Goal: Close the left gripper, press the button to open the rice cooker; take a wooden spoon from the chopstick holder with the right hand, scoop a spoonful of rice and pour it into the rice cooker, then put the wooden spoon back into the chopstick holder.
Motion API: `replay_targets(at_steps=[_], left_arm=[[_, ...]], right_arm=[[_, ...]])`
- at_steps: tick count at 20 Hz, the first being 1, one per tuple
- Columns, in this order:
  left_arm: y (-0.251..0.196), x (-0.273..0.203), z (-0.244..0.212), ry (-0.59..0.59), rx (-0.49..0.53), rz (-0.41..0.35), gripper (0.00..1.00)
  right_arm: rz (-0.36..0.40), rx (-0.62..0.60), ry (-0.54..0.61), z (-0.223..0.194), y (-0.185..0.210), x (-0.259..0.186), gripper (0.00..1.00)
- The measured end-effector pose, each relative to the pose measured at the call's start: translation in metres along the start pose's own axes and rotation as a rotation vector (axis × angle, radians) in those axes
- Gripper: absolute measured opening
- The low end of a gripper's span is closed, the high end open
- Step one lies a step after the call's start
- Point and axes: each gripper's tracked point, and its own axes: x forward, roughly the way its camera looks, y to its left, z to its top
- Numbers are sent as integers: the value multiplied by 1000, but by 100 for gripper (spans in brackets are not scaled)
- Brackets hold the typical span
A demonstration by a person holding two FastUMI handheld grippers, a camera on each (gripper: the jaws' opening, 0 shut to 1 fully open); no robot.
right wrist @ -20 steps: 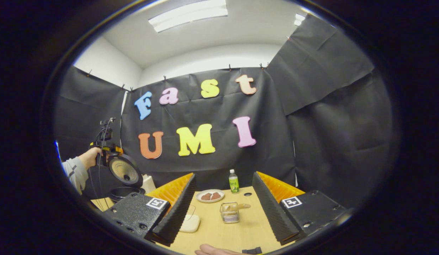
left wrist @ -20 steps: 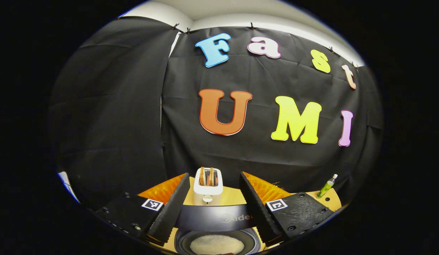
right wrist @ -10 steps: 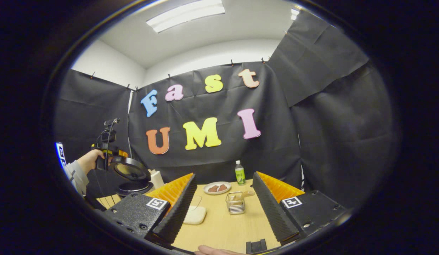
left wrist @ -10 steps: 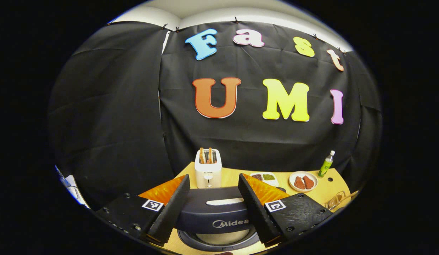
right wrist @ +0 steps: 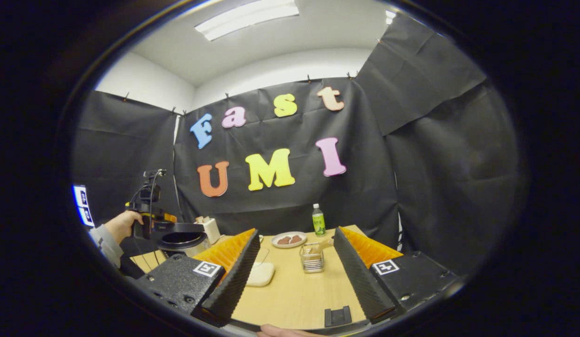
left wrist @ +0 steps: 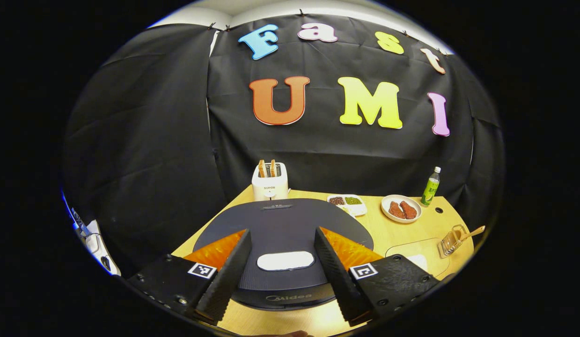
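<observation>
The dark rice cooker lid (left wrist: 282, 224) lies almost flat, its white oblong button (left wrist: 285, 260) between the fingers of my left gripper (left wrist: 281, 230), which is open and rests over the lid's front. In the right gripper view a hand holds the left gripper (right wrist: 154, 220) on the lid (right wrist: 179, 228), just above the cooker pot (right wrist: 183, 241). My right gripper (right wrist: 296, 230) hangs open above the table with nothing in it. The clear chopstick holder (right wrist: 312, 260) stands ahead of it with the wooden spoon (right wrist: 321, 246) in it. A clear dish with white rice (right wrist: 260, 274) lies to its left.
At the back stand a white toaster (left wrist: 270, 181), a white dish of beans (left wrist: 347, 202), a plate of brown food (left wrist: 400, 208) and a green bottle (left wrist: 430, 186). The holder (left wrist: 451, 235) sits near the table's right edge. A small black clip (right wrist: 337, 316) sits at the front edge.
The lid has swung down from upright, where it showed the rice inside, to almost flat, and my left gripper has tipped down with it. The right gripper has shifted slightly.
</observation>
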Motion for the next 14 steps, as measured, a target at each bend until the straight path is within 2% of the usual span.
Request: replay_targets(at_steps=[1,5,7,8,14], left_arm=[[0,-2,-7,8,-4,7,93],[1,-6,-37,106,3,6,94],[1,-10,-33,85,8,5,96],[1,-10,-37,84,7,3,94],[0,-22,-41,127,8,-9,95]], right_arm=[[-1,-2,2,0,0,-1,100],[17,-8,13,-1,2,-1,100],[17,-22,22,-2,0,0,100],[16,-27,24,-2,-2,1,100],[17,-20,26,-2,-3,3,100]])
